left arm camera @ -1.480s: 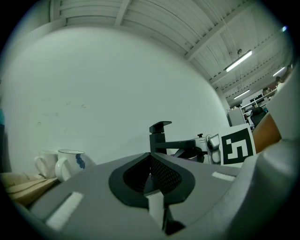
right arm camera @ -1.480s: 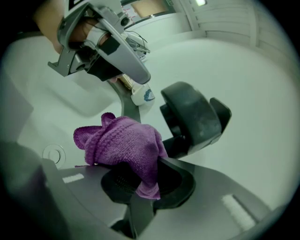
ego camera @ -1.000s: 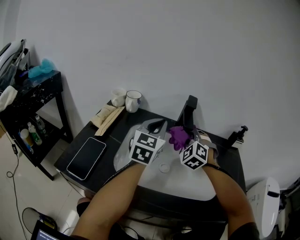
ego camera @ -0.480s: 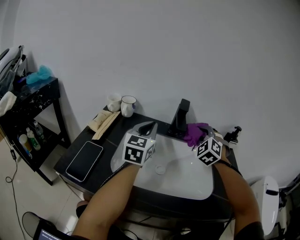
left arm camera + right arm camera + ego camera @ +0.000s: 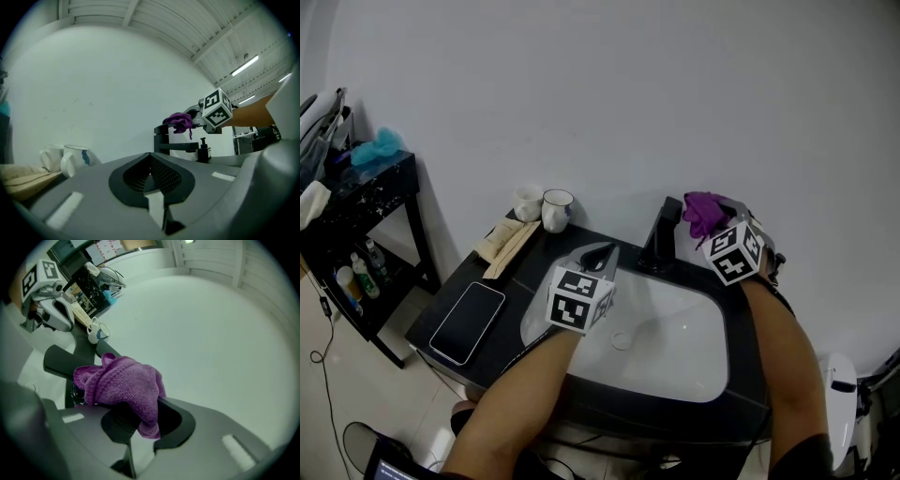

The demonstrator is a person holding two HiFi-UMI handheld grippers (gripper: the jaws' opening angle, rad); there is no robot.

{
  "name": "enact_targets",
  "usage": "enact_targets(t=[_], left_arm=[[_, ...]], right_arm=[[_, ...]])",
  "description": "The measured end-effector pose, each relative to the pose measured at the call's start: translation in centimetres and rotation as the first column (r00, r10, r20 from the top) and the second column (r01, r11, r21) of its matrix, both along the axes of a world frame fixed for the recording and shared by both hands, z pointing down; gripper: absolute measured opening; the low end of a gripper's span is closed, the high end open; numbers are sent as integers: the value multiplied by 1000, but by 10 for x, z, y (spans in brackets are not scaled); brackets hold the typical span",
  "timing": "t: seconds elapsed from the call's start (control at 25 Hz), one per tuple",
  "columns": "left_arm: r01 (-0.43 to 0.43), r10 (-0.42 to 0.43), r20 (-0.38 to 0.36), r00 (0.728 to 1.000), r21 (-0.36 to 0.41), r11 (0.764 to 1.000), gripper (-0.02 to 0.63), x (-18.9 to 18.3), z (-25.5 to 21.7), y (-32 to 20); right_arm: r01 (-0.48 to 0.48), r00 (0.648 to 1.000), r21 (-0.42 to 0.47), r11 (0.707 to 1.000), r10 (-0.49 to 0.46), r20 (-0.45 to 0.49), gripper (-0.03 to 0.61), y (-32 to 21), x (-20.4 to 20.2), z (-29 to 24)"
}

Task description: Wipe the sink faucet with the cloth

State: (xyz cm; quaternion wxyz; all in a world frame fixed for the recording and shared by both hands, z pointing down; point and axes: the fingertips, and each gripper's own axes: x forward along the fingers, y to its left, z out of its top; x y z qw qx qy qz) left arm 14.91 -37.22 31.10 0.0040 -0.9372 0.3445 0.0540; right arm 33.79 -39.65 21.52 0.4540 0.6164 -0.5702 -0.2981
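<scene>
A black faucet [image 5: 660, 236] stands at the back rim of the white sink [image 5: 694, 361]. My right gripper [image 5: 712, 217] is shut on a purple cloth [image 5: 704, 210], held just right of the faucet's top and slightly above it. In the right gripper view the purple cloth [image 5: 121, 386] bunches out of the jaws, with the faucet [image 5: 65, 365] below and left. From the left gripper view, the faucet [image 5: 172, 143] and cloth [image 5: 179, 122] lie ahead. My left gripper [image 5: 600, 254] hovers shut and empty over the sink's left side.
Two white mugs [image 5: 544, 207] and a folded beige cloth [image 5: 506, 242] sit at the counter's back left. A phone [image 5: 470, 319] lies on the dark counter's left. A soap dispenser [image 5: 204, 151] stands right of the faucet. A black side shelf [image 5: 361, 202] stands far left.
My right gripper has carried the purple cloth up and to the right, from beside the faucet's lower part to the height of its top. The left gripper has stayed over the sink.
</scene>
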Motion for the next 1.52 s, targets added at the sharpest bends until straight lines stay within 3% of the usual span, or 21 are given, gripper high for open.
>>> enact_targets(t=[0.4, 0.88, 1.24, 1.36, 1.44, 1.52], left_arm=[[-43, 43, -6, 999, 35, 998, 17, 9, -6, 5], [-37, 36, 27, 999, 39, 999, 18, 11, -2, 4], [-13, 12, 36, 999, 36, 999, 18, 6, 2, 2], [23, -24, 26, 999, 21, 1000, 18, -2, 2, -3], [45, -45, 3, 999, 4, 999, 18, -8, 1, -7], [78, -78, -17, 997, -18, 997, 18, -16, 0, -12]], right_arm=[[-37, 999, -118, 992, 33, -37, 64, -9, 11, 66], [-37, 994, -264, 964, 8, -107, 64, -4, 6, 150], [-37, 993, -279, 960, 5, -115, 64, 10, 7, 169], [-7, 1000, -258, 966, 0, -29, 64, 22, 1, 162], [32, 996, -244, 969, -10, 93, 64, 37, -8, 159], [79, 966, -219, 973, -20, 256, 64, 55, -22, 154]])
